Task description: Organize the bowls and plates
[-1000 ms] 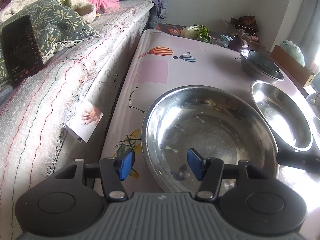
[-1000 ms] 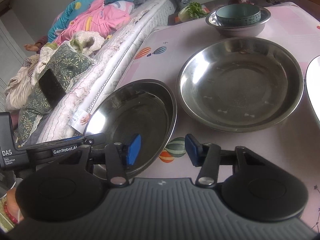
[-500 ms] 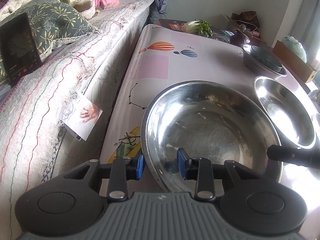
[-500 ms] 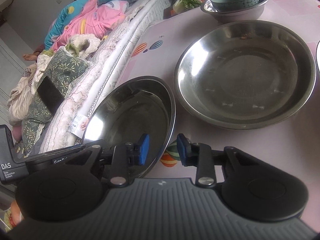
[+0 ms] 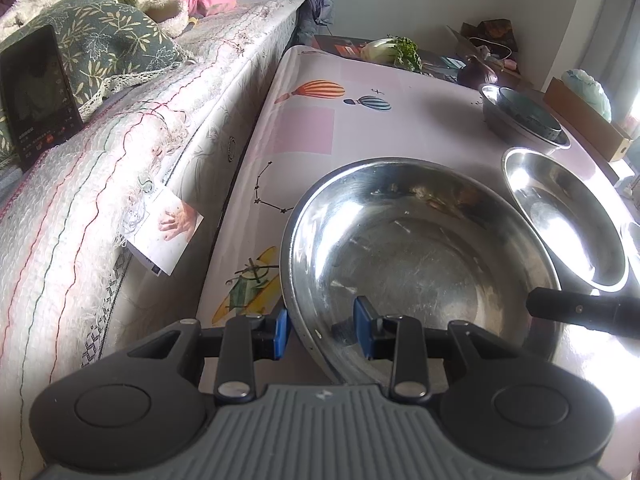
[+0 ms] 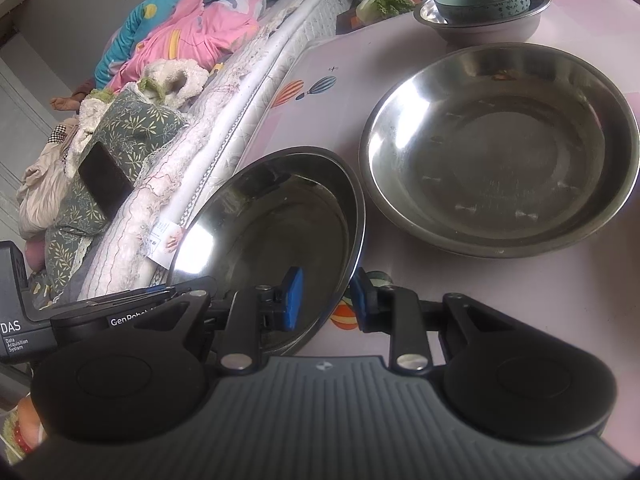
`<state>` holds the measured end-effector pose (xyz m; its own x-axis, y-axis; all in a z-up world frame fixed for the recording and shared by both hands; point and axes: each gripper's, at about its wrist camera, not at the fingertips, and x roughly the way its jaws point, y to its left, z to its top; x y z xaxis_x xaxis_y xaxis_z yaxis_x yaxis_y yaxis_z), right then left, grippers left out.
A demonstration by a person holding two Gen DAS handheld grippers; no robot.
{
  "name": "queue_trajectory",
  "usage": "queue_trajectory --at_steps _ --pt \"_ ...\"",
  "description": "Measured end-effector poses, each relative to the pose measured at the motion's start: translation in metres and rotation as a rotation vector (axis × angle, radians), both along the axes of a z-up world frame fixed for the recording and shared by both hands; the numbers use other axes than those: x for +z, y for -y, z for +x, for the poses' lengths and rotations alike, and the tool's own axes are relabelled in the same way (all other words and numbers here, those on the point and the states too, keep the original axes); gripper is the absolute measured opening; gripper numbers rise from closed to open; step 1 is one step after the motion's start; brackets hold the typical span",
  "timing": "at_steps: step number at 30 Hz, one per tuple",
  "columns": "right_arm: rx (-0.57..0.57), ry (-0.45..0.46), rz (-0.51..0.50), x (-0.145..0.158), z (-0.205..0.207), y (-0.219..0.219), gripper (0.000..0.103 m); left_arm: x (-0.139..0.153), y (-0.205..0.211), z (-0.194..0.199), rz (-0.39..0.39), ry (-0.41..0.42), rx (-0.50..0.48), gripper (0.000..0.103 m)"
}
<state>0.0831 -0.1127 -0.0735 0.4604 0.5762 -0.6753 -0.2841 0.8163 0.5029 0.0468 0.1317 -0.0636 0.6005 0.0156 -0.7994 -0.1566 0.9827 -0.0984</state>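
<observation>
Now, near to far:
Left gripper (image 5: 320, 330): being narrowed since a second ago; the near plate (image 5: 416, 256) rim is being straddled, not visibly clamped.
Right gripper (image 6: 326, 298): likewise being closed around the opposite rim.
Judgement: a two-handed lift is being prepared.
Beyond: second plate (image 6: 500, 148), stacked bowls (image 6: 484, 8), being left on the table (image 5: 304, 128).

Left gripper (image 5: 320, 334), right gripper (image 6: 325, 298): black arms, blue pads, silver pivot screws, ribbed grey base lower frame. White "GenRobot", "DAS Data Acquisition System" lettering, lower left.
</observation>
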Motion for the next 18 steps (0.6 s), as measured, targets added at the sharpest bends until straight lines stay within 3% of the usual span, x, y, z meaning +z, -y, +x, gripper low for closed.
queue_trajectory --at_steps 18 --pt "0.036 0.010 -0.022 0.007 -0.016 0.004 0.026 0.003 0.009 -0.016 -0.025 -0.005 -0.038 0.035"
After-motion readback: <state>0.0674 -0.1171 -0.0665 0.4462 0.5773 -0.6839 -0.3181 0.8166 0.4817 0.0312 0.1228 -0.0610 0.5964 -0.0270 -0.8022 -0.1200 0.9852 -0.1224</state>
